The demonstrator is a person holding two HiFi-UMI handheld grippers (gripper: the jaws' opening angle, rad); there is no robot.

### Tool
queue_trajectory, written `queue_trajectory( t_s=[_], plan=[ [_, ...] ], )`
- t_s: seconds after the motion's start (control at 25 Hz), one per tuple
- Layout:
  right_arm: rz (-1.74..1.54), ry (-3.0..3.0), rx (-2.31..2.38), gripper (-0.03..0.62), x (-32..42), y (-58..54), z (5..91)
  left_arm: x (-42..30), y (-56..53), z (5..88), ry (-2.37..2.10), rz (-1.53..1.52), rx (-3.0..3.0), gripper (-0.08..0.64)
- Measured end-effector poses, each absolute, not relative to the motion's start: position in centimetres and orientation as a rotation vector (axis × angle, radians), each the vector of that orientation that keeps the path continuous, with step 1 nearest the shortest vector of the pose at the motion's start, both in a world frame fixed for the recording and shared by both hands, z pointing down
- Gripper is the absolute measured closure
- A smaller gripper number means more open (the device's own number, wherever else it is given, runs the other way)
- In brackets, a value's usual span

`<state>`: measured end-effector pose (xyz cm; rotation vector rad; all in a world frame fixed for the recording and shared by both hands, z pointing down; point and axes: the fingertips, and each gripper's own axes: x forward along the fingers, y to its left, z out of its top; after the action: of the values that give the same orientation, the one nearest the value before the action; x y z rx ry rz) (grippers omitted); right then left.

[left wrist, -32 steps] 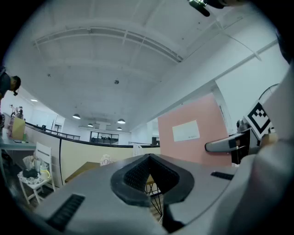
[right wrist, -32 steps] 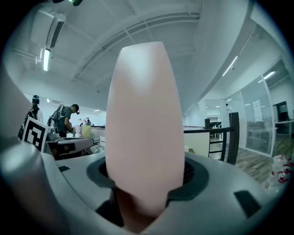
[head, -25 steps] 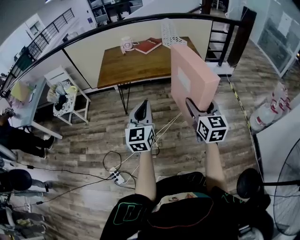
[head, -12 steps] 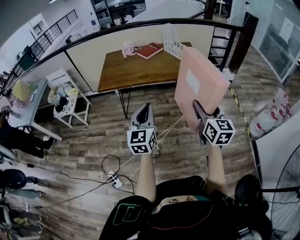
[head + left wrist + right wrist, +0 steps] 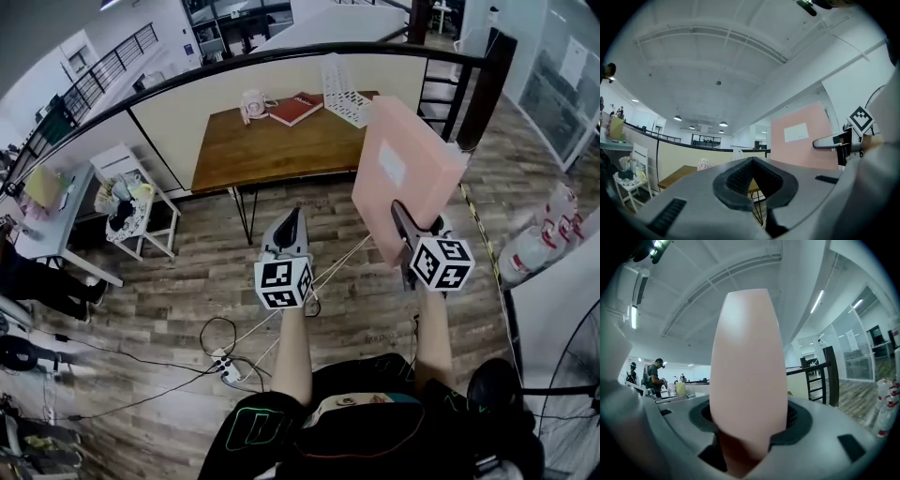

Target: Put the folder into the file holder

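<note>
Between the right gripper's jaws the folder is clamped by its lower edge; the left gripper's jaws are pressed together.

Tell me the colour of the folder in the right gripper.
The folder is pale pink with a white label, clearest in the head view.

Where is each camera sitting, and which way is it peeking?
Head view: on the person's head, looking steeply down at floor and table; forearms, left claw and right claw show.
Left gripper view: rides the left claw, facing the table; its shut jaws show.
Right gripper view: rides the right claw; its jaws clamp the pink folder.
All three show the pink folder.
</note>
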<state>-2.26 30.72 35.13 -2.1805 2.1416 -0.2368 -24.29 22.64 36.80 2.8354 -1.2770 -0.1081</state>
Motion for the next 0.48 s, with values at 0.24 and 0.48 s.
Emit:
queue_trajectory(
  t_s=[0.24, 0.48],
  plan=[
    [-0.194, 2.144, -2.189, 0.313, 0.1, 30.0, 34.4, -22.0, 21.9, 36.3, -1.286, -0.128, 2.842, 0.563],
    [-0.194, 2.132, -2.180, 0.313, 2.3, 30.2, 34.6, -19.8, 22.2, 36.4, -1.283, -0.113, 2.860, 0.563]
  ],
)
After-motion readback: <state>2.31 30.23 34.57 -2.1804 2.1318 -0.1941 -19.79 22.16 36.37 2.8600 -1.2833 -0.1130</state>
